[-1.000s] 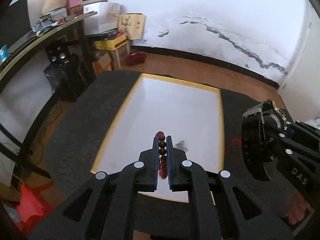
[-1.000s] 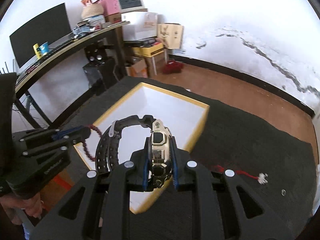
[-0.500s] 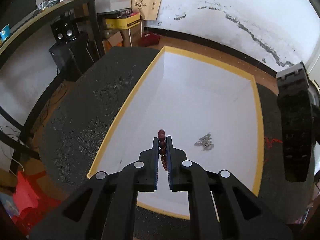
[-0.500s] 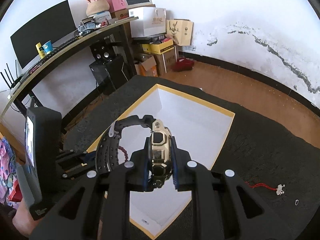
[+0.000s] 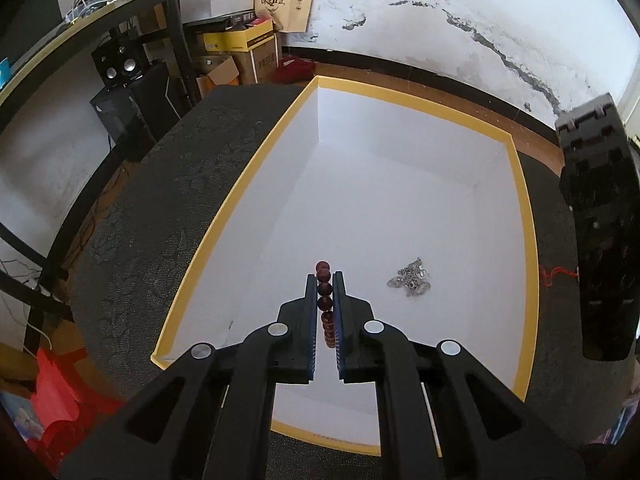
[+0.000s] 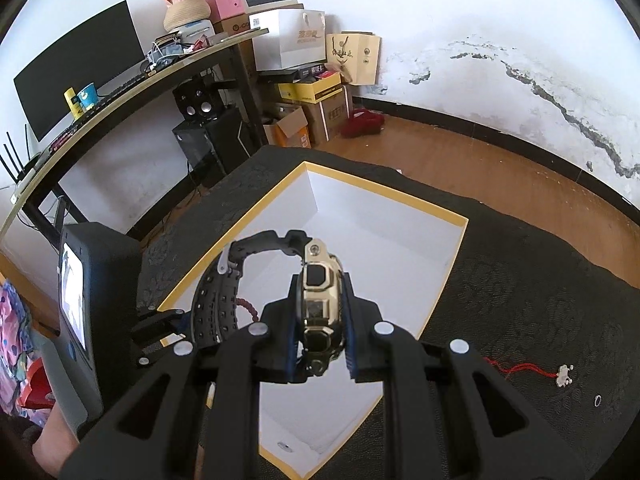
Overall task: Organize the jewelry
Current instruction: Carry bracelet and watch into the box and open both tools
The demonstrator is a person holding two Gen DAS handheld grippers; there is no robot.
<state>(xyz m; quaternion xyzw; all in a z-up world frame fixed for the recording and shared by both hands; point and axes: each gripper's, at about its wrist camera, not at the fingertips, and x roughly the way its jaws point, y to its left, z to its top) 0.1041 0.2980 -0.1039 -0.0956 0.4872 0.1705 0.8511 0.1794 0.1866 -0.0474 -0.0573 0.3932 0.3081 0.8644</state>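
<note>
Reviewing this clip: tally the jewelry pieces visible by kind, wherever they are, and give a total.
Dark red round-bead bracelets, clamped in the left gripper: 1
Black-strapped gold-cased wristwatches, clamped in the right gripper: 1
Silver chain pieces lying in the white yellow-rimmed box: 1
Red cord with small white charm on the dark cloth: 1
Small ring on the cloth: 1
Total: 5

Our left gripper [image 5: 324, 280] and right gripper [image 6: 322, 280] are matte black plastic with cut-out arms, round silver screws and blue-edged finger pads.
</note>
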